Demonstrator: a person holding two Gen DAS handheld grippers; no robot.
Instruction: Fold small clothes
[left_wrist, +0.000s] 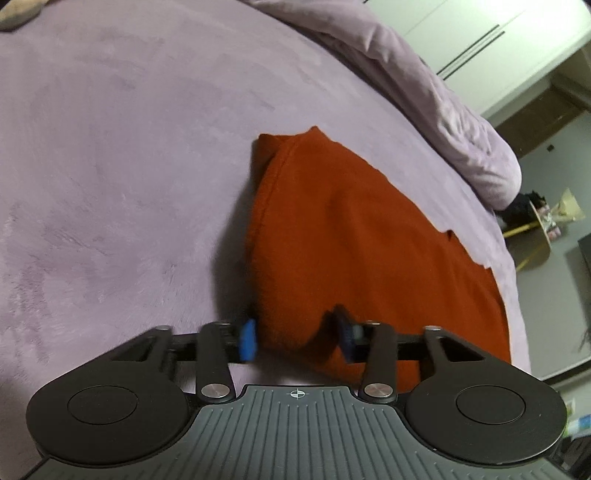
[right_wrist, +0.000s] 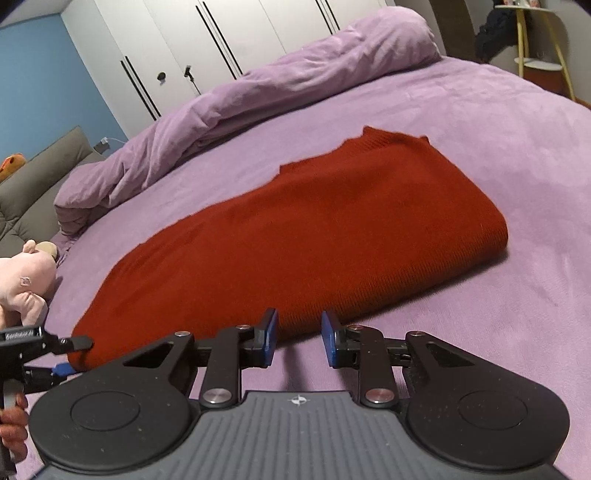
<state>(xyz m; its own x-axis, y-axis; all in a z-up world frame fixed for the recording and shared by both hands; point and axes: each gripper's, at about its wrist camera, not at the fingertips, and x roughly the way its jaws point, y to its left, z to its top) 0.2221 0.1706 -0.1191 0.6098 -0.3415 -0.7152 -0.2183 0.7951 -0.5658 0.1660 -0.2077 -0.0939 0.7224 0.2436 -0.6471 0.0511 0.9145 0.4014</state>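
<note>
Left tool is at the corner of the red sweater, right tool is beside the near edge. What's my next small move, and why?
Probably ease the right tool forward onto the red sweater's near edge and close on it. Its pads stand apart over bare purple bedcover, holding nothing, while the left tool already has the sweater's corner between its pads. Lifting evenly likely needs both.

Each claw is built of matte black plastic. The left claw (left_wrist: 297, 338) has two blue fingertip pads (left_wrist: 248, 339), thin black link arms pinned with round silver screws, and two large black discs, one on each side of a grey ribbed housing that bears a small white crosshair mark. The right claw (right_wrist: 298, 341) has the same build, with dust specks on its discs.
</note>
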